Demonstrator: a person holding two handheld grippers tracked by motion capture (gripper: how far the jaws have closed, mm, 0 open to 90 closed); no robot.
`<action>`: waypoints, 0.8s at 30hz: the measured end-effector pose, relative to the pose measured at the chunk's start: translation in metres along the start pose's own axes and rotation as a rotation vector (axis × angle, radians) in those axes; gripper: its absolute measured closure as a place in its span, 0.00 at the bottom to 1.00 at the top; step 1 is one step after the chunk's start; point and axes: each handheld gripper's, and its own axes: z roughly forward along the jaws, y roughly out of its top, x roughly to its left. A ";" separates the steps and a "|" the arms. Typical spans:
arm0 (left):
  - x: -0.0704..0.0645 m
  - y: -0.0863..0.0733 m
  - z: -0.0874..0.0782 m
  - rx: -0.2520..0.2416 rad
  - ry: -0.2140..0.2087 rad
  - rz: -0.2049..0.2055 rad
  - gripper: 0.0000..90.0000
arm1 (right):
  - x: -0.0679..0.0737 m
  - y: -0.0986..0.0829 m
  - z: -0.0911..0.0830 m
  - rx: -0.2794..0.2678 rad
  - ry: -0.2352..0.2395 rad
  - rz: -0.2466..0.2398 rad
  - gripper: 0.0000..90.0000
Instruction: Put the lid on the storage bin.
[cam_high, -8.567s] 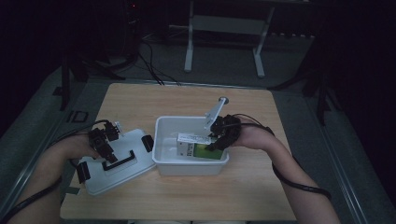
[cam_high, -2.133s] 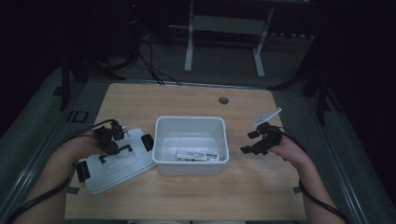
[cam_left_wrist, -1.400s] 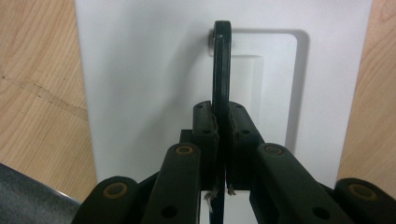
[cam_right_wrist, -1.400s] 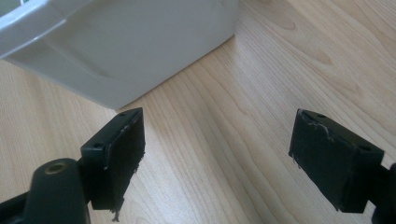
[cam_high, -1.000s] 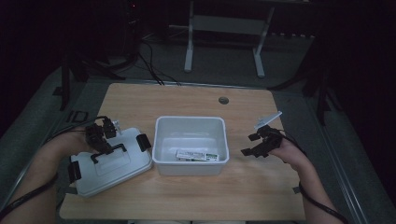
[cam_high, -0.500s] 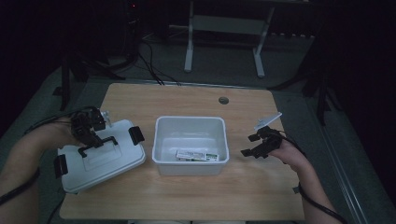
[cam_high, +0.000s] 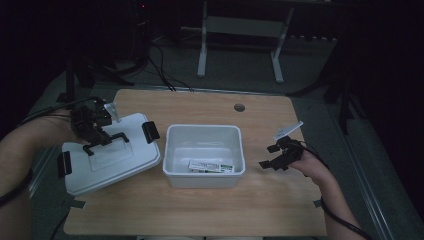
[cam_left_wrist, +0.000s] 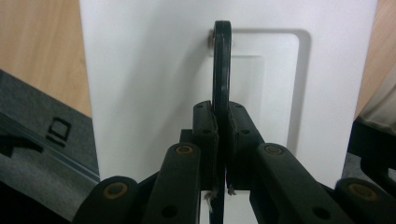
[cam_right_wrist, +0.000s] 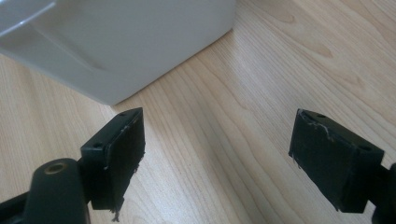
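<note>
Desk of pale wood carries an open white plastic tub holding a small printed carton. The flat white plastic lid with black clips hangs tilted at the desk's left edge, apart from the tub, its black handle clenched in the left gripper. The right gripper idles released beside the tub. Packing looks finished; closing the tub remains

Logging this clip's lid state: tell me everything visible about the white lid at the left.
The white lid looks like plastic, rectangular with rounded corners, and has a black handle over a recessed panel and black side latches. It is tilted, overhanging the table's left edge, apart from the white bin. The left tool is clamped on its handle.
</note>
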 end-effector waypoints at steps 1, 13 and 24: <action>-0.001 0.004 -0.002 -0.005 -0.005 0.011 0.94 | 0.000 0.000 0.000 -0.002 0.001 0.001 0.20; -0.016 0.053 0.003 -0.015 -0.038 0.121 0.93 | -0.002 0.000 0.002 -0.006 0.017 0.007 0.20; -0.029 0.103 0.002 -0.044 -0.041 0.199 0.93 | 0.000 -0.001 0.004 0.003 0.006 -0.004 0.20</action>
